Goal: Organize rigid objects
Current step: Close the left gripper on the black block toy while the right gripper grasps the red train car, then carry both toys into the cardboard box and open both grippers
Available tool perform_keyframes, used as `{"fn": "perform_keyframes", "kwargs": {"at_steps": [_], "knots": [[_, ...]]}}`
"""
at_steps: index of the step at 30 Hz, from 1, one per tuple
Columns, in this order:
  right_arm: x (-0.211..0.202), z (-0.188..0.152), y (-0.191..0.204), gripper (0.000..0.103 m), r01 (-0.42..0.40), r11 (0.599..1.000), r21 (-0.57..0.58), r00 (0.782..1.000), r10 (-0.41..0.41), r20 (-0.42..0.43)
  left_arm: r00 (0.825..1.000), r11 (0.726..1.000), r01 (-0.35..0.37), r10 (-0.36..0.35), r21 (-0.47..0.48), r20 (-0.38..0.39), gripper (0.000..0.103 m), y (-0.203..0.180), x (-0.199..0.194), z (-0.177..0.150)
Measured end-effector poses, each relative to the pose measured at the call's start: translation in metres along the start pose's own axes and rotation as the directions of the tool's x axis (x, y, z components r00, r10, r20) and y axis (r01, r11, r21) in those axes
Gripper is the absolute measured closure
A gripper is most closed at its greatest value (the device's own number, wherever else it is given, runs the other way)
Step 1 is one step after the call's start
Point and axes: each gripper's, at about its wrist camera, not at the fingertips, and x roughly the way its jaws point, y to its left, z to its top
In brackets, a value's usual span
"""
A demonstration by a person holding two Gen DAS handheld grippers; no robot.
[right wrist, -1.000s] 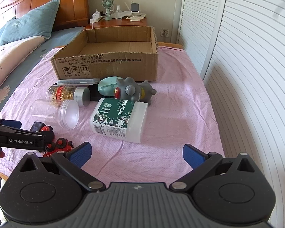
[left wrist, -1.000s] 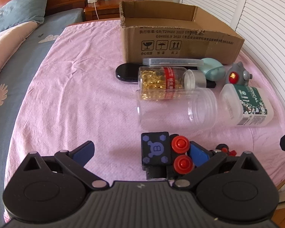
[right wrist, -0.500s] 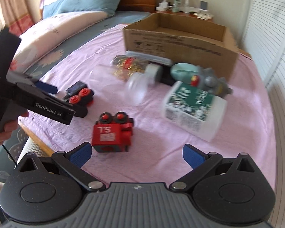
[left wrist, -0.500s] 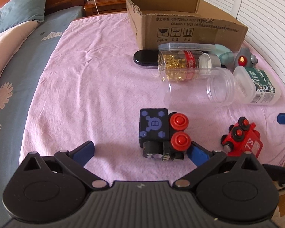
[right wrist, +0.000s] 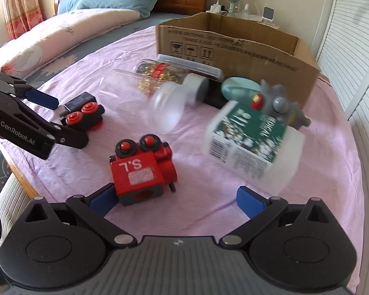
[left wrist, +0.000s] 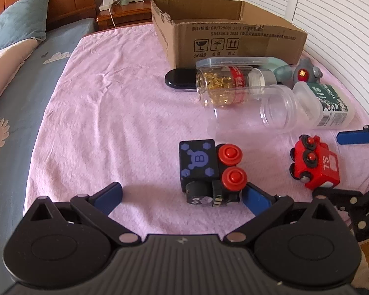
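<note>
Left claw (left wrist: 182,196) is spread wide, its right pad just beside the black toy train (left wrist: 209,172), which lies on its side on the pink sheet (left wrist: 105,113). Right claw (right wrist: 177,200) is likewise spread, empty, with the red toy train (right wrist: 142,169) lying against its left pad. Cardboard box (left wrist: 233,36) stands open beyond the other items.

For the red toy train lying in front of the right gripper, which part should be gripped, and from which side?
Grip the red toy train across its boxy cab, on the flat faces either side of the labelled panel. It lies on its side, wheels away from the right gripper, which is open and already low. Come straight forward, shifted slightly left to centre it.
</note>
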Motion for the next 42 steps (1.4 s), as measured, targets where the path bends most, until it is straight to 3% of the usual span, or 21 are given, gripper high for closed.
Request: {"fn": "perform_keyframes", "kwargs": {"at_steps": [4, 7, 9, 15, 26, 30, 42], "knots": [[-0.007, -0.011, -0.003, 0.0, 0.0, 1.0, -0.003, 0.999, 0.0, 0.044, 1.0, 1.0, -0.014, 0.014, -0.022, 0.006, 0.001, -0.004, 0.001, 0.001], [-0.009, -0.016, -0.001, 0.0, 0.005, 1.0, 0.004, 0.998, -0.005, 0.062, 0.999, 0.999, -0.018, 0.019, -0.026, 0.027, 0.008, -0.01, -0.001, 0.0], [-0.011, -0.018, -0.001, 0.0, 0.007, 1.0, 0.005, 0.998, -0.007, 0.067, 0.999, 1.0, -0.015, 0.016, -0.024, 0.045, 0.024, -0.016, -0.005, 0.001], [-0.008, -0.019, 0.0, 0.0, -0.021, 0.999, -0.029, 0.996, 0.024, 0.09, 0.998, 0.999, -0.012, 0.014, -0.03, 0.064, 0.054, -0.024, -0.008, 0.004], [0.002, -0.002, 0.019, 0.001, -0.133, 0.973, -0.191, 0.987, 0.148, 0.065, 0.997, 0.998, -0.026, 0.03, -0.052, 0.072, 0.054, -0.024, -0.009, 0.002], [0.0, 0.003, 0.026, 0.016, -0.162, 0.951, -0.262, 0.98, 0.185, 0.067, 0.997, 0.998, -0.027, 0.031, -0.057, 0.075, 0.054, -0.024, -0.009, 0.001], [-0.001, 0.008, 0.009, 0.042, -0.194, 0.933, -0.303, 0.973, 0.222, 0.061, 0.996, 0.999, -0.015, 0.018, -0.041, 0.083, 0.054, -0.023, -0.006, 0.005]]}}
